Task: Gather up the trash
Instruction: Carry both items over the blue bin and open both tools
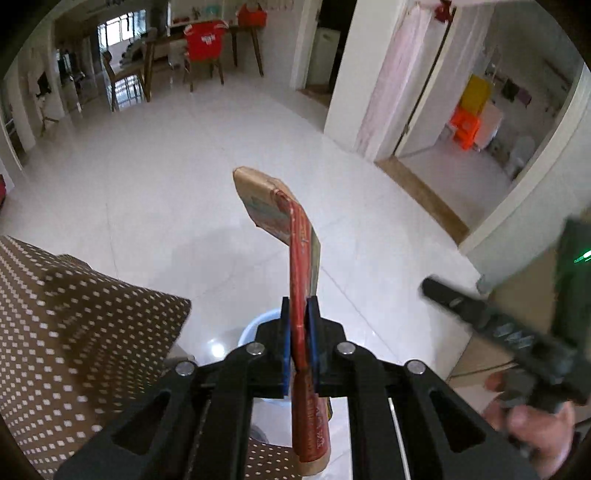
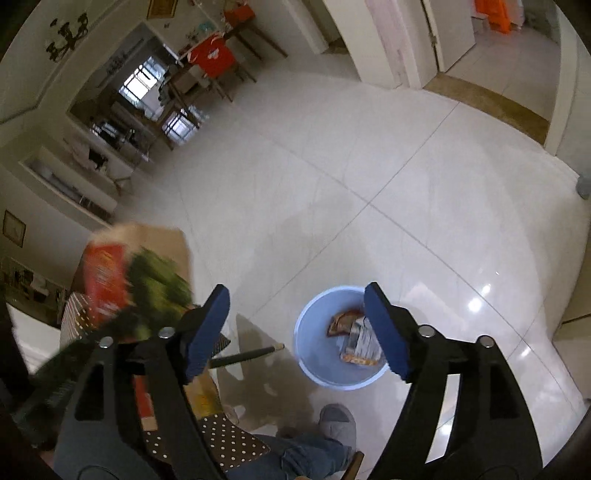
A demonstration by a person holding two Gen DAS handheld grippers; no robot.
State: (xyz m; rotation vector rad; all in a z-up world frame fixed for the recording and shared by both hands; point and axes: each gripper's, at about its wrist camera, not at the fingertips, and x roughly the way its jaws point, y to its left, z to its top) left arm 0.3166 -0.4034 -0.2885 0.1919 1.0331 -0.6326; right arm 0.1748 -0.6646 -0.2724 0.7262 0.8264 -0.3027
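Still, the left hand-held gripper (image 1: 298, 332) is pinching a flattened carton (image 1: 291, 236) off to the side of the bucket (image 2: 314, 369); letting go now is risking the floor. Right hand-held gripper (image 2: 295, 328) is hanging spread, empty, above it.

A home interior is shown. A dining table (image 1: 207, 33) with wooden chairs (image 1: 205, 48), glossy floor tiles (image 1: 184, 177) and open doorways (image 1: 443, 110) are seen.
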